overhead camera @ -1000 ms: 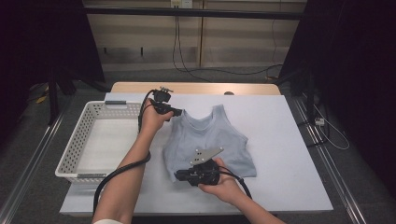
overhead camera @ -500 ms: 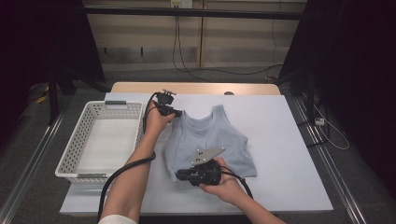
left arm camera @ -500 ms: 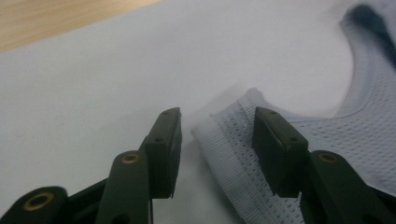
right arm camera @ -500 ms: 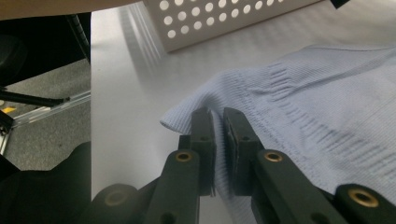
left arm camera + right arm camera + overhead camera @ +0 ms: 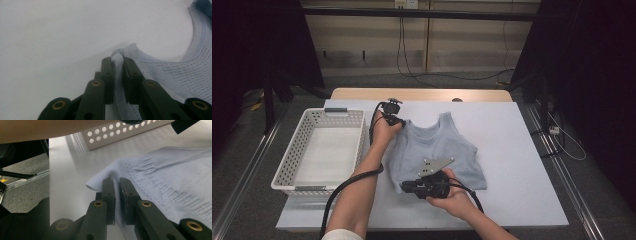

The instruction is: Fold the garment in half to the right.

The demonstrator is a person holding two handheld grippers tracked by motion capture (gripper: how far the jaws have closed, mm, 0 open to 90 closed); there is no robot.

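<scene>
A light blue mesh tank top (image 5: 439,147) lies flat on the white table (image 5: 517,150), neck toward the far side. My left gripper (image 5: 400,122) points down at the top's left shoulder strap. In the left gripper view its jaws have just been closing, and the left gripper (image 5: 118,61) now pinches the ribbed strap edge (image 5: 117,75). My right gripper (image 5: 405,187) lies low at the near left corner of the hem. In the right gripper view the right gripper (image 5: 117,182) is shut on the hem fold of the tank top (image 5: 170,175).
A white perforated basket (image 5: 287,165) stands on the table left of the garment, and its wall (image 5: 120,135) shows beyond the hem. The table's near edge runs just behind my right hand. Cables trail from both grippers toward me.
My left gripper has sunk a little onto the shoulder strap and closed on it. The right gripper and the hem have stayed where they were.
</scene>
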